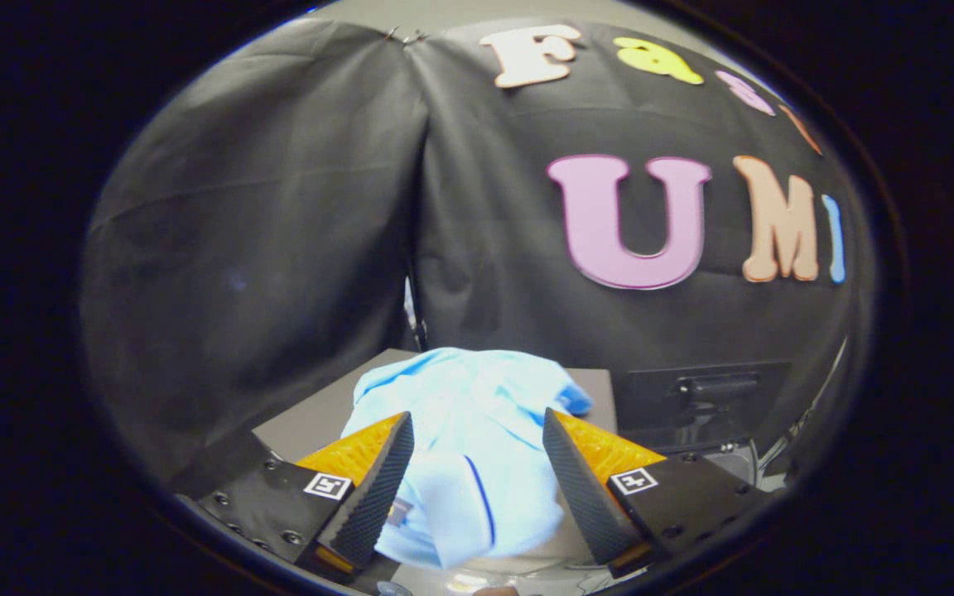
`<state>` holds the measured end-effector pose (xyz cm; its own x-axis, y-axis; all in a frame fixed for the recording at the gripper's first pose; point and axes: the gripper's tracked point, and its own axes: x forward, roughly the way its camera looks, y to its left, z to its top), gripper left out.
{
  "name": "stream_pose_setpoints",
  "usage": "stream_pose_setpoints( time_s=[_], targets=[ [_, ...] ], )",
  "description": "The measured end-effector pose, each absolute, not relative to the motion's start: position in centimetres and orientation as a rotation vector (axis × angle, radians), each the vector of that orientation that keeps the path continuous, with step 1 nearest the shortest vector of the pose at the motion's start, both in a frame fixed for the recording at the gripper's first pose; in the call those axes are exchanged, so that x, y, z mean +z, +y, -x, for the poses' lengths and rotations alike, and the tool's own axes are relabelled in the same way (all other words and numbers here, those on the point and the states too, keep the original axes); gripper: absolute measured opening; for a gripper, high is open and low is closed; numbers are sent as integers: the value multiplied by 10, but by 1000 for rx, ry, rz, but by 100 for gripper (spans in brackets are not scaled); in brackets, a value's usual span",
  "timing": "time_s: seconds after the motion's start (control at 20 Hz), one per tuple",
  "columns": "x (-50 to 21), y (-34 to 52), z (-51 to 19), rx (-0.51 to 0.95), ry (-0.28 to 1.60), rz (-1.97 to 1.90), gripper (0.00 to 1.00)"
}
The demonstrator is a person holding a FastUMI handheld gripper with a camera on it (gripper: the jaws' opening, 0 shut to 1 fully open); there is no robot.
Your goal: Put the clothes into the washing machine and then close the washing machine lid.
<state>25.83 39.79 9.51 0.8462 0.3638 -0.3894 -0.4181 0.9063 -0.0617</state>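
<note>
- Grey flat counter [311, 418] carries the crumpled light-blue cloth garment [464, 430], heaped between and just ahead of the spread, empty jaws of the gripper [477, 472].
- Risk: jaws pinch one loose fold, so the rest trails and snags.
- Garment's long axis runs away from the jaws; no clear facing.
- Dark washing machine [701, 397] stands right.

Light-blue garment [469, 447] heaped between spread gripper [477, 430] jaws, grey table [311, 418]
</note>
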Motion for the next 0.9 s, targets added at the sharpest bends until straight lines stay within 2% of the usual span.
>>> stream_pose_setpoints(
  time_s=[0.35,0.45,0.75,0.9],
  targets=[
    [40,426,-321,283,593,210,98],
    [20,426,-321,287,686,175,97],
    [21,430,-329,278,678,128,94],
    [19,435,-324,298,675,154,51]
  ],
)
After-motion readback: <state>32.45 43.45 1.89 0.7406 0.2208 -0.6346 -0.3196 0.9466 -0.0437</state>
